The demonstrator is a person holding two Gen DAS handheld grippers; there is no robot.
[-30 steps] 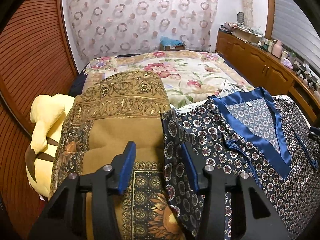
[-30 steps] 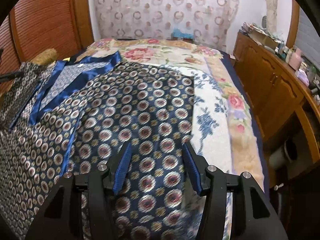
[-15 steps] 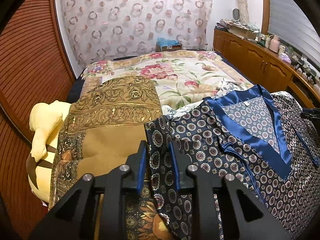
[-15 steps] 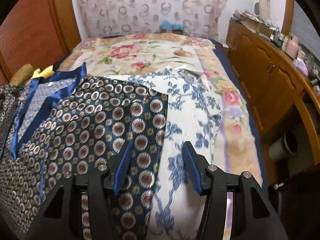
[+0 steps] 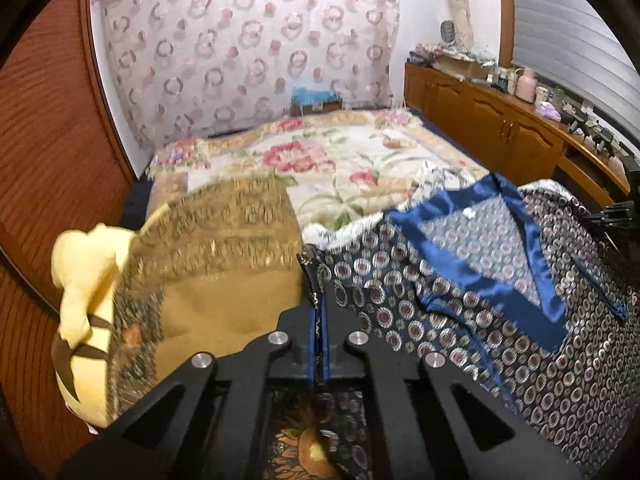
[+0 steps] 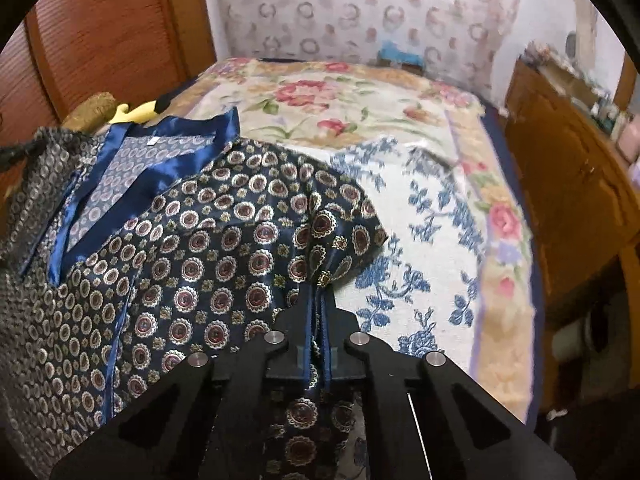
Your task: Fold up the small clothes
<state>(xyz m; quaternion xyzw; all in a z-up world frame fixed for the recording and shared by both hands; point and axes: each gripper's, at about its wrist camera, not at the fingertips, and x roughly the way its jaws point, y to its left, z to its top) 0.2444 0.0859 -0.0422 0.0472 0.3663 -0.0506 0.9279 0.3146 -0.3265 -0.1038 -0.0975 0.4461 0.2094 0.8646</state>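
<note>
Both grippers pinch patterned top [image 6: 224,240]; label [image 5: 470,213] unreadable.

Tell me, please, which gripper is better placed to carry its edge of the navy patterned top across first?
Probably the right gripper: it pinches the navy patterned top beside open bedspread.

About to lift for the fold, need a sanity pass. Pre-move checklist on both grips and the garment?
1. Left gripper shut on the patterned top edge: ok.
2. Right gripper shut on the top's right edge, cloth bunched between the jaws: ok.
3. Only one layer pinched in each grip: cannot tell.
4. Blue satin collar facing up, garment spread between the grippers: ok.
5. Gold cushion touches the left grip point; snag risk: cannot tell.
6. Floral bedspread beyond the garment free for the fold: ok.
</note>
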